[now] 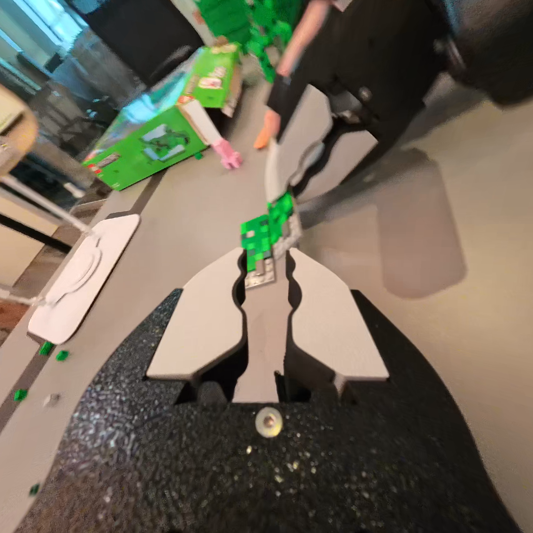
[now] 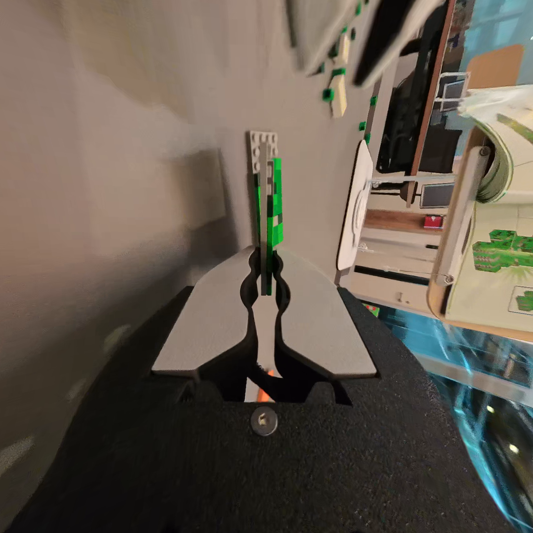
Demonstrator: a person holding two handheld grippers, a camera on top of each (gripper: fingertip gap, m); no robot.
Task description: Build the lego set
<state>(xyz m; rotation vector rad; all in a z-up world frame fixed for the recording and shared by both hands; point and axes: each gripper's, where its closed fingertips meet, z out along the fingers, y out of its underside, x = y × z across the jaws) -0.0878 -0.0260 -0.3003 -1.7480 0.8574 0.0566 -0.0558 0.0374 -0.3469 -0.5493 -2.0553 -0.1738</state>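
Sideways, right gripper (image 2: 265, 253) clamps green-and-grey brick plate (image 2: 272, 202) edge-on.

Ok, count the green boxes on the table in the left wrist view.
2. One large green box lies on its side at the left; a second green box stands behind it, farther back. Others may be hidden.

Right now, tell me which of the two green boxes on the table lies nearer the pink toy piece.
The larger green box, lying toward the left table edge: the pink toy piece sits right at its corner. The smaller green box stands farther back.
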